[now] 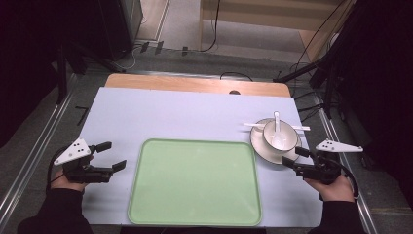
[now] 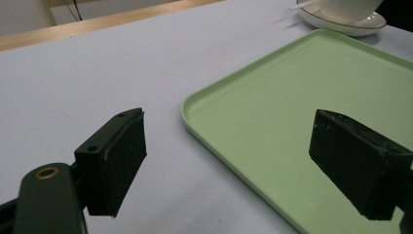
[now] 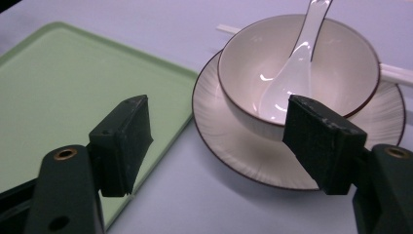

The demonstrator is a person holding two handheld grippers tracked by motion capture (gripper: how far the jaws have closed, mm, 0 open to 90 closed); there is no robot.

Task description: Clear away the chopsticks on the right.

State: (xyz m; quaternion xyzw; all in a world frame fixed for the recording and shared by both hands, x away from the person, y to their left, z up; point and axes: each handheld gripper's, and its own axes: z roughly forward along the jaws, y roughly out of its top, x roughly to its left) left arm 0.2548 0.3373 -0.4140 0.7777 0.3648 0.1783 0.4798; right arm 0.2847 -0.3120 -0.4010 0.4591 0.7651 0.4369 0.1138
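Observation:
A pale green tray point(image 1: 195, 207) lies at the front middle of the white table cover. To its right a white bowl point(image 1: 287, 138) stands on a white plate point(image 1: 261, 146), with a white spoon point(image 1: 277, 131) resting in the bowl and white chopsticks point(image 1: 253, 125) lying across the plate. My right gripper point(image 1: 294, 158) is open just in front of the plate's near rim, nothing between its jaws. In the right gripper view the bowl point(image 3: 341, 73), spoon point(image 3: 292, 78) and plate point(image 3: 229, 141) are close ahead. My left gripper point(image 1: 112, 156) hangs open left of the tray point(image 2: 302, 112).
A wooden table edge point(image 1: 195, 84) runs along the far side. Metal rails point(image 1: 29, 151) flank the table. Cables and dark stands crowd the floor at the back and at the right.

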